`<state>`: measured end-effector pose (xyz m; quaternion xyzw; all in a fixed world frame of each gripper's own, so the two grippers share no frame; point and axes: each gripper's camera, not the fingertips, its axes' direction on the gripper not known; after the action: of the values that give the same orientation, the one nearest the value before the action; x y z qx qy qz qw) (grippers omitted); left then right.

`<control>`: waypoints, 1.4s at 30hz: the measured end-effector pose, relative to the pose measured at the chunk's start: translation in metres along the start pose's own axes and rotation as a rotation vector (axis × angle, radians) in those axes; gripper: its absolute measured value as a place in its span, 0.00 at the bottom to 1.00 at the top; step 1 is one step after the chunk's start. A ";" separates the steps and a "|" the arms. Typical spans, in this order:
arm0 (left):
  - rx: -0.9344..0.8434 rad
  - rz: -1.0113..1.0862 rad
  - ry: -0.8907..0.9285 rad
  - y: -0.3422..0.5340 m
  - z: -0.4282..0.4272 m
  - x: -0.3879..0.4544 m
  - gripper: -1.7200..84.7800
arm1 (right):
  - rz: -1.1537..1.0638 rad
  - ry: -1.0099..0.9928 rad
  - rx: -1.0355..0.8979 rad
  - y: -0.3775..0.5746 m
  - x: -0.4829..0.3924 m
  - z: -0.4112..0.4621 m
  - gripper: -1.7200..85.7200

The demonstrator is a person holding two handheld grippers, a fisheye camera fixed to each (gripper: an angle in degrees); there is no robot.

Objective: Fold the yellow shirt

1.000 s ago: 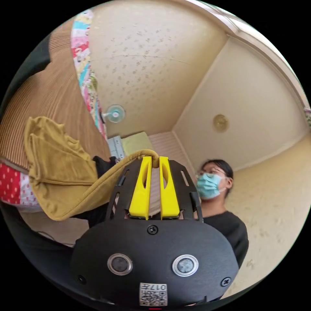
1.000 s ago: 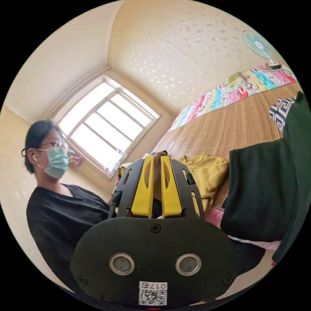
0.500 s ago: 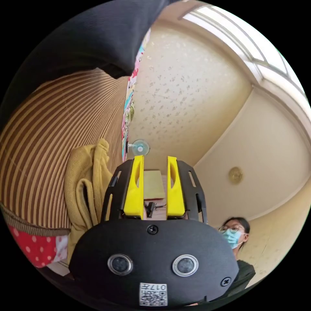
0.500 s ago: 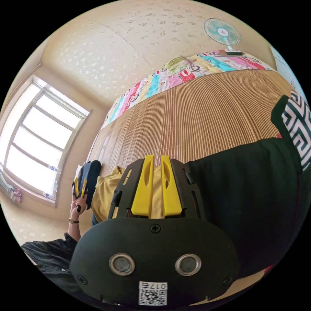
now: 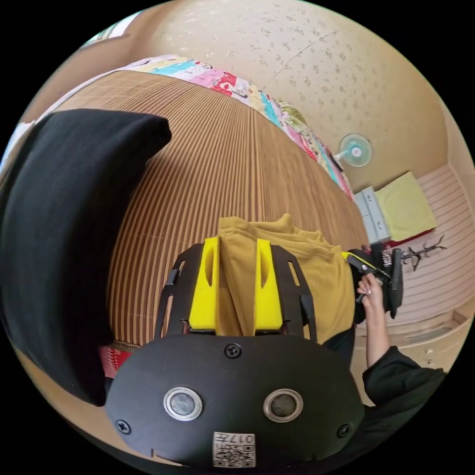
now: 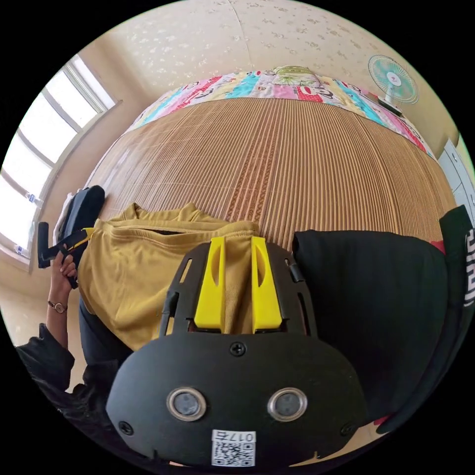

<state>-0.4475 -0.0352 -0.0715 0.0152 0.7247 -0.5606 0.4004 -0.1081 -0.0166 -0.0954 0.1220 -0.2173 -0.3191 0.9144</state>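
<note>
Left gripper view: the left gripper [image 5: 236, 242] hovers over the yellow shirt [image 5: 302, 277], its two yellow jaws parted with a gap between them and nothing clamped; shirt fabric shows through the gap. The shirt lies bunched in a rough fold near the edge of a bed covered by a striped bamboo mat [image 5: 213, 163]. A black garment [image 5: 59, 232] lies on the mat beside it. Across the shirt, a hand [image 5: 370, 292] holds the other gripper at the shirt's far edge.

In the right gripper view, the right gripper [image 6: 237, 242] also sits with its jaws apart over the yellow shirt [image 6: 133, 267], near a ribbed hem. The shirt rests on the mat [image 6: 277, 153], just beside a black garment [image 6: 366, 297]. A fan [image 6: 392, 78] stands at the far corner.

The fold looks partly made but loose. To do the next step well, each gripper probably needs to pinch a clear edge or corner through all layers, not the middle of a heap, then draw the cloth flat and taut before laying it over, keeping clear of the black garment.
</note>
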 end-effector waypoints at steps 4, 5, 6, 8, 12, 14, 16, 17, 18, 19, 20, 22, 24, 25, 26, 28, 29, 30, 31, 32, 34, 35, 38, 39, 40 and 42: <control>0.053 -0.013 0.015 0.029 0.026 0.012 0.13 | 0.041 -0.011 0.038 0.008 -0.005 -0.002 0.11; 0.085 -0.010 0.048 0.039 0.023 0.015 0.13 | 0.036 -0.002 0.095 0.014 -0.009 -0.012 0.12; 0.101 -0.009 0.063 0.044 0.021 0.017 0.13 | 0.035 0.011 0.117 0.016 -0.011 -0.016 0.12; 0.153 -0.008 0.081 0.053 0.016 0.021 0.14 | 0.020 0.065 0.120 0.014 -0.014 -0.018 0.13; 0.082 0.001 0.006 0.040 0.055 0.024 0.15 | 0.015 0.062 -0.057 -0.001 -0.008 0.022 0.14; 0.020 -0.016 -0.057 0.036 0.093 0.020 0.16 | 0.028 0.065 -0.072 0.003 -0.008 0.037 0.12; 0.017 -0.001 -0.068 0.042 0.104 0.021 0.14 | 0.041 0.052 -0.030 0.012 -0.010 0.031 0.10; 0.061 0.028 -0.061 0.053 0.096 0.025 0.13 | 0.045 0.023 0.013 0.020 -0.012 0.021 0.08; 0.090 0.045 -0.058 0.060 0.088 0.028 0.11 | 0.052 0.013 0.045 0.025 -0.012 0.014 0.08; 0.145 0.090 -0.037 0.074 0.072 0.034 0.08 | 0.062 -0.006 0.109 0.035 -0.012 -0.004 0.07; 0.157 0.111 -0.009 0.084 0.057 0.037 0.07 | 0.068 -0.033 0.179 0.047 -0.011 -0.025 0.07; 0.136 0.125 0.079 0.094 0.028 0.037 0.07 | 0.087 -0.116 0.275 0.067 -0.005 -0.060 0.06; 0.200 0.160 0.186 0.108 -0.018 0.037 0.06 | 0.114 -0.244 0.348 0.083 0.007 -0.093 0.06; 0.263 0.194 0.218 0.113 -0.048 0.038 0.06 | 0.129 -0.303 0.384 0.091 0.015 -0.107 0.06; 0.298 0.202 0.201 0.111 -0.066 0.036 0.06 | 0.147 -0.319 0.406 0.094 0.024 -0.113 0.06; 0.288 0.201 0.163 0.084 -0.062 0.022 0.06 | 0.184 -0.263 0.401 0.089 0.037 -0.105 0.06; 0.228 0.185 0.180 0.056 -0.038 0.004 0.06 | 0.228 -0.249 0.353 0.079 0.047 -0.090 0.06; 0.186 0.167 0.203 0.040 -0.022 -0.007 0.06 | 0.244 -0.256 0.321 0.073 0.051 -0.081 0.06; 0.119 0.112 0.217 0.013 0.009 -0.029 0.06 | 0.264 -0.254 0.257 0.059 0.056 -0.061 0.06; 0.072 0.078 0.183 -0.008 0.036 -0.045 0.07 | 0.254 -0.202 0.191 0.045 0.056 -0.040 0.05; 0.021 0.069 0.102 -0.029 0.064 -0.057 0.07 | 0.251 -0.061 0.117 0.031 0.052 -0.011 0.05; 0.008 0.059 0.045 -0.037 0.073 -0.062 0.08 | 0.249 0.034 0.072 0.026 0.049 0.001 0.05; 0.026 0.078 0.013 -0.036 0.058 -0.070 0.09 | 0.196 0.082 0.109 0.040 0.037 -0.016 0.05; 0.042 0.080 0.026 -0.031 0.049 -0.073 0.10 | 0.181 0.068 0.131 0.045 0.034 -0.023 0.05; 0.071 0.093 0.071 -0.018 0.029 -0.078 0.12 | 0.128 0.017 0.174 0.058 0.027 -0.038 0.05; 0.102 0.094 0.129 0.010 -0.001 -0.091 0.13 | 0.023 -0.091 0.222 0.080 0.014 -0.057 0.04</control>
<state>-0.3815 0.0078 -0.0253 0.1058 0.7180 -0.5753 0.3772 -0.0288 0.0406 -0.1123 0.2052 -0.2941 -0.2880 0.8880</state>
